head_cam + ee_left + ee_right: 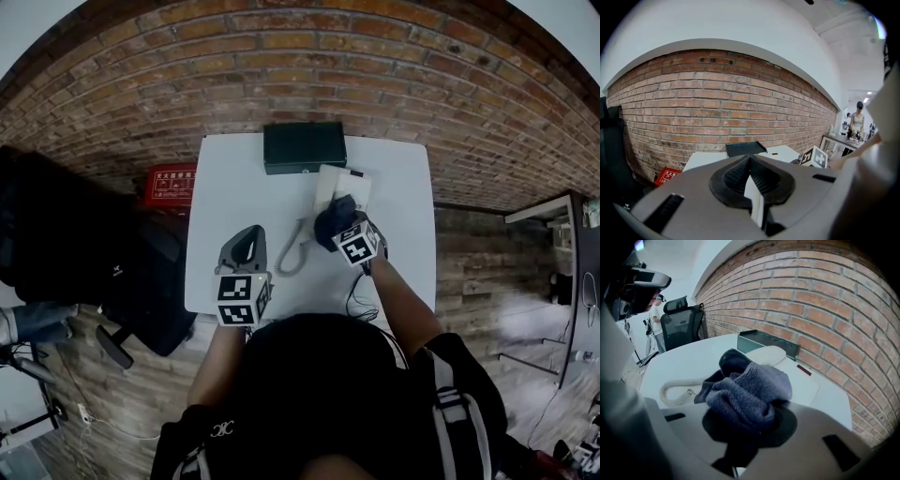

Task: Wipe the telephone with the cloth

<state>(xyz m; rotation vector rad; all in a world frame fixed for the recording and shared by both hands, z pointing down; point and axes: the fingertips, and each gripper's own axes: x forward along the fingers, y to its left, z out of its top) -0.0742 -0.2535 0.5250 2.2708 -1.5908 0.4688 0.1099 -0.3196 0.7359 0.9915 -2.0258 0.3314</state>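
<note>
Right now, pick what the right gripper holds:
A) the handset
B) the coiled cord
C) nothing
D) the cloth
D: the right gripper is shut on the bunched dark cloth, with the telephone lying on the table beyond it.

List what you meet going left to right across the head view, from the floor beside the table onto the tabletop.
Black chair → red box → left tool → coiled cord → cloth, gripped by the right tool. The telephone and black box overlap these, so both are omitted.
</note>
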